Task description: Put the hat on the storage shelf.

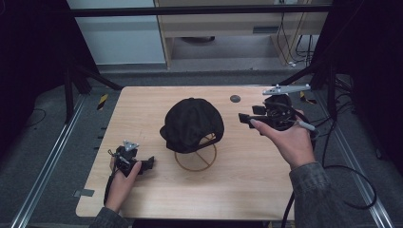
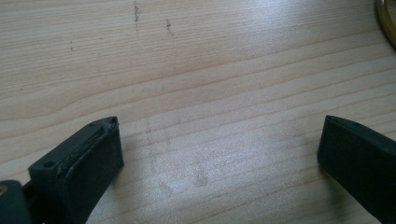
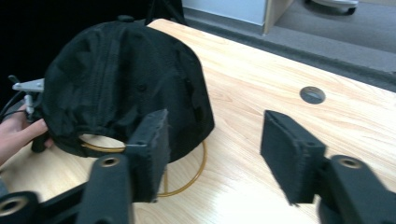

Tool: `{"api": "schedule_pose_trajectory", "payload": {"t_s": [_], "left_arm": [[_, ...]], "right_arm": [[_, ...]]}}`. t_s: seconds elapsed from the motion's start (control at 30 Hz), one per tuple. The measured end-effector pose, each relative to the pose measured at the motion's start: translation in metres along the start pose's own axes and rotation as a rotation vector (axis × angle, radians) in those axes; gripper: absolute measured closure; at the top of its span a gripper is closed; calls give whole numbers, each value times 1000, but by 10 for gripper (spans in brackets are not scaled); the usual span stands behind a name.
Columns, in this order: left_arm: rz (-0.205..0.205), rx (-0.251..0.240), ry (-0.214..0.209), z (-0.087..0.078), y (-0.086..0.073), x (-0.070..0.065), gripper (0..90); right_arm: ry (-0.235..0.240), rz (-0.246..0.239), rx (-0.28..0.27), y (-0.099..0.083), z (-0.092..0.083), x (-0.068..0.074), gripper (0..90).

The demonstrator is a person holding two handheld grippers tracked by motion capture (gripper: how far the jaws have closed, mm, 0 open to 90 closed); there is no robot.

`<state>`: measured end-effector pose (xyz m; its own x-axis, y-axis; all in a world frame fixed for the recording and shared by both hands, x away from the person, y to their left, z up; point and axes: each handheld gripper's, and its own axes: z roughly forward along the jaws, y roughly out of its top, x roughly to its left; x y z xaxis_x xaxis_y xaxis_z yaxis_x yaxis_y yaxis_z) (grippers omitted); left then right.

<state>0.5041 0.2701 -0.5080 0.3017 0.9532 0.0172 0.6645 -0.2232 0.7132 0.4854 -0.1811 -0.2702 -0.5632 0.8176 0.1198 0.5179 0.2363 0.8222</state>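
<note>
right hand-held gripper (image 3: 212, 156): parted, holding nothing | cap (image 1: 192, 124) on wire stand (image 1: 196, 159) (just beside) | left hand-held gripper (image 2: 219, 154): wide, empty

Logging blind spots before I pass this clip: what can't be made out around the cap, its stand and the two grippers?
- Wire stand: its upper part is hidden under the black cap in the high view.
- Cap's brim: black on black, its edge is unclear in the right gripper view.
- Left gripper: jaws too small to judge in the high view.
- Dark round spot on the table: too small to identify.
</note>
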Motion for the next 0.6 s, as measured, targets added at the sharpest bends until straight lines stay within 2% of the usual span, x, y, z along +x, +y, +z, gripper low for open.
{"api": "schedule_pose_trajectory", "payload": {"t_s": [0.4,0.6], "left_arm": [[0,0,0,0,0,0,0],[-2,0,0,0,0,0,0]], "right_arm": [[-65,28,-12,-10,-8,-15,120],[-90,15,-32,-17,-12,-22,68]]}}
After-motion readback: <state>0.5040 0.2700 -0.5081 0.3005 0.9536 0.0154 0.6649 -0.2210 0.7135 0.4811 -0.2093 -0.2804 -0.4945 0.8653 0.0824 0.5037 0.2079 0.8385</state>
